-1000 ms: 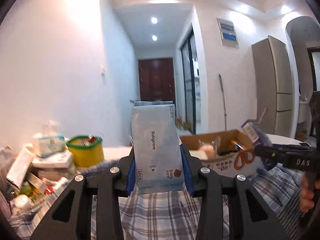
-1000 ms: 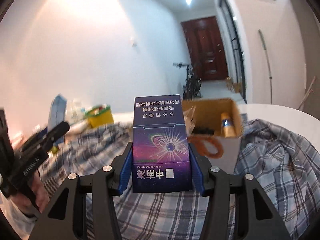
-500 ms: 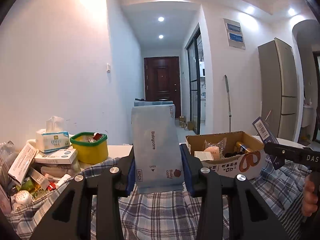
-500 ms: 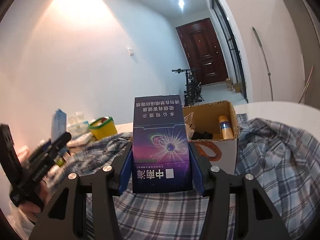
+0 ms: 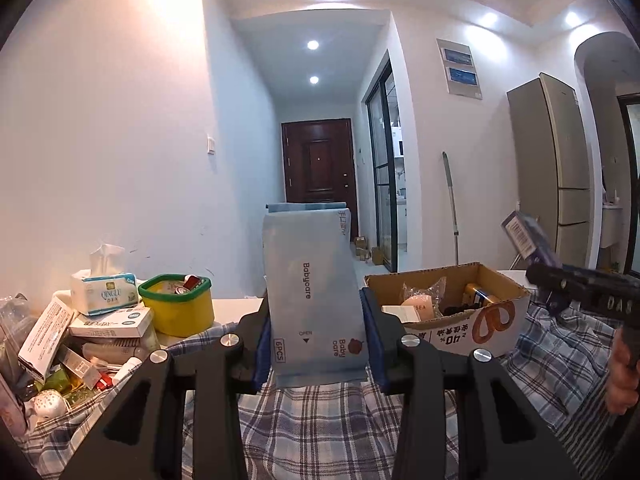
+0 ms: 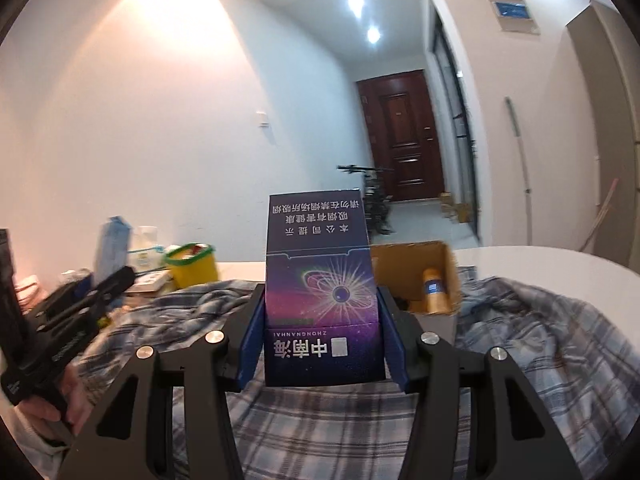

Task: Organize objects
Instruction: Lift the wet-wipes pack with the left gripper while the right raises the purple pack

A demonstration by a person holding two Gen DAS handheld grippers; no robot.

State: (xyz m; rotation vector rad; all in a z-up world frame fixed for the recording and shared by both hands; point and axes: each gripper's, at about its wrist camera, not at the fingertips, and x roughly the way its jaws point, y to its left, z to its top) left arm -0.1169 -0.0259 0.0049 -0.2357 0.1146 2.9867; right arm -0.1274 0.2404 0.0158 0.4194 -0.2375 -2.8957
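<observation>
My left gripper (image 5: 316, 344) is shut on a grey-blue Babycare pack (image 5: 312, 280), held upright above the plaid cloth. My right gripper (image 6: 322, 346) is shut on a purple cigarette box (image 6: 320, 292) with its print upside down. An open cardboard box (image 5: 460, 320) stands just right of the pack; it holds a yellow bottle (image 6: 434, 292) and small packets. In the left wrist view the right gripper (image 5: 580, 292) hovers at the box's right end with the purple box (image 5: 524, 236). In the right wrist view the left gripper (image 6: 80, 300) is at the left, carrying the pack (image 6: 114, 244).
A yellow tub with a green rim (image 5: 176, 308), a tissue pack (image 5: 104, 292) and a heap of small boxes (image 5: 80, 344) crowd the table's left. A rumpled plaid cloth (image 6: 540, 340) covers the near surface. White tabletop (image 6: 560, 260) shows at the right. A person's hand (image 6: 60, 400) grips the left handle.
The right gripper with the purple box has shifted slightly up and to the right of the cardboard box. The left gripper has stayed put. Both grips are unchanged.
</observation>
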